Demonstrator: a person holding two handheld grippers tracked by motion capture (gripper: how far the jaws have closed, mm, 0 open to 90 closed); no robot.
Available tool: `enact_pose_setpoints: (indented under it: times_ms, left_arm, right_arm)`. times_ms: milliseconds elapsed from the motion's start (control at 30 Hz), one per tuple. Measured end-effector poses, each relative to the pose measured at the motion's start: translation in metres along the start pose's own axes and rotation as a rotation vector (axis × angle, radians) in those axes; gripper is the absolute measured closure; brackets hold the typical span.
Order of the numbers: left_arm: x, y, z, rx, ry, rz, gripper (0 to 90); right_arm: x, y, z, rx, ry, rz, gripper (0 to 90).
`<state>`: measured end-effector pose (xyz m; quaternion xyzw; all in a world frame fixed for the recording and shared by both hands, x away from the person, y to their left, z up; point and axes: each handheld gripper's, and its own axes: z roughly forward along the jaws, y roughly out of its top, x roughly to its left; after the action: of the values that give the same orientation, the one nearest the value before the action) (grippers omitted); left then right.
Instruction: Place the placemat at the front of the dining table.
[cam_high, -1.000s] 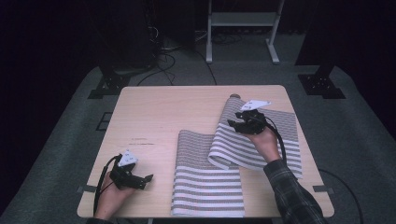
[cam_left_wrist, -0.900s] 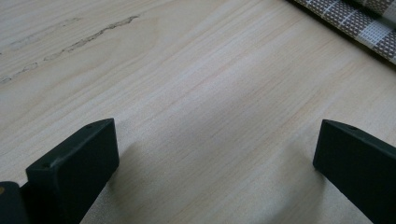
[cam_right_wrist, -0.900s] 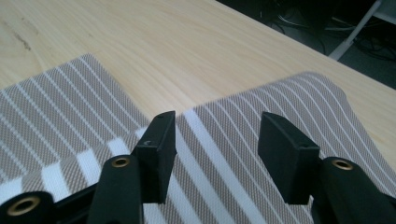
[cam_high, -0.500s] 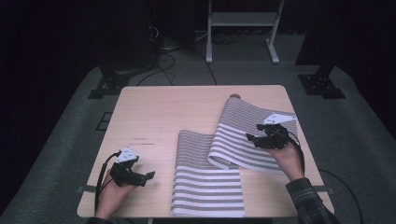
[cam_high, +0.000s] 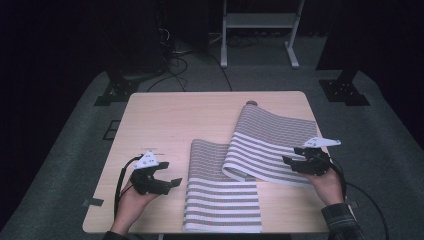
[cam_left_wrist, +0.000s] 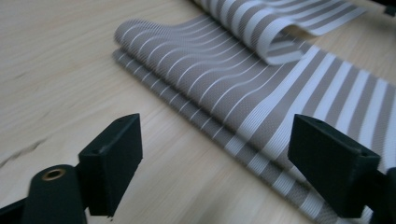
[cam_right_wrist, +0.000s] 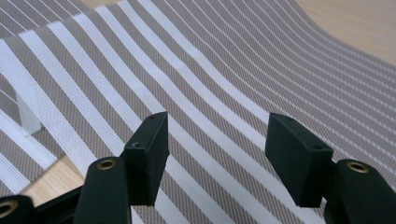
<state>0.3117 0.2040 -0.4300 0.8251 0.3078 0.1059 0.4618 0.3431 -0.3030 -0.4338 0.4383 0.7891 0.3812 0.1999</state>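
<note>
A grey-and-white striped cloth (cam_high: 270, 140) lies folded over itself on the wooden table (cam_high: 175, 115), with one flap curling up in the middle. My left gripper (cam_high: 170, 173) hovers left of the cloth's near part, its jaws pointing at the cloth's folded left edge (cam_left_wrist: 224, 93). The left gripper (cam_left_wrist: 215, 140) is open, its jaws have just been closing, and only bare wood and cloth edge show between them. My right gripper (cam_high: 289, 159) hovers over the cloth's right side, pointing left. In its own view the right gripper (cam_right_wrist: 217, 130) stands open just above the striped cloth (cam_right_wrist: 210, 70), gripping nothing.
A small brown object (cam_high: 251, 103) peeks out at the cloth's far end. Beyond the table stand a white metal frame (cam_high: 257, 20) and black stand feet (cam_high: 345, 92) on dark carpet. Bare wood stretches across the table's far left.
The right gripper has moved from the cloth's far part toward the near right edge and sunk lower. The left gripper has lifted a little toward the cloth, its jaws narrowing.
</note>
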Motion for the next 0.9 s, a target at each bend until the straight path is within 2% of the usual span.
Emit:
enact_pose_setpoints:
  times_ms: [67,100,200,233,333,400,433,467,567,733,767,800,900]
  left_arm:
    - [-0.002,0.004,0.002,-0.003,-0.011,0.008,22.0]
    - [-0.008,0.013,0.011,0.006,-0.020,0.031,22.2]
    - [-0.015,0.022,0.025,0.025,-0.041,0.062,26.3]
    - [-0.015,0.022,0.025,0.025,-0.041,0.062,27.5]
    - [-0.022,0.032,0.046,0.060,-0.058,0.105,29.3]
    - [-0.024,0.036,0.057,0.057,-0.071,0.110,31.3]
    - [-0.024,0.036,0.057,0.057,-0.071,0.110,31.9]
    - [-0.025,0.039,0.069,0.071,-0.081,0.113,32.9]
    - [-0.029,0.044,0.088,0.112,-0.093,0.141,32.9]
    - [-0.038,0.052,0.114,0.160,-0.096,0.190,32.9]
    - [-0.038,0.052,0.114,0.160,-0.096,0.190,32.9]
    - [-0.040,0.054,0.123,0.183,-0.083,0.209,32.9]
    - [-0.041,0.056,0.133,0.206,-0.078,0.217,32.9]
  right_arm:
    - [-0.001,-0.002,0.000,0.004,-0.004,0.002,38.4]
    - [-0.003,-0.008,-0.001,0.014,-0.009,0.008,38.3]
    - [-0.006,-0.013,0.000,0.030,-0.025,0.004,38.3]
    - [-0.007,-0.015,0.000,0.036,-0.030,0.000,38.2]
    - [-0.010,-0.019,0.003,0.057,-0.033,0.004,38.1]
    - [-0.012,-0.021,0.005,0.068,-0.038,0.004,38.0]
    - [-0.012,-0.021,0.005,0.068,-0.038,0.004,38.0]
    - [-0.012,-0.023,0.008,0.086,-0.039,0.003,37.3]
    - [-0.012,-0.025,0.011,0.098,-0.040,-0.002,37.3]
    - [-0.013,-0.028,0.016,0.131,-0.042,-0.012,37.3]
    - [-0.013,-0.029,0.017,0.139,-0.044,-0.016,37.3]
    - [-0.013,-0.030,0.018,0.151,-0.046,-0.022,37.3]
    - [-0.013,-0.032,0.021,0.166,-0.044,-0.029,36.9]
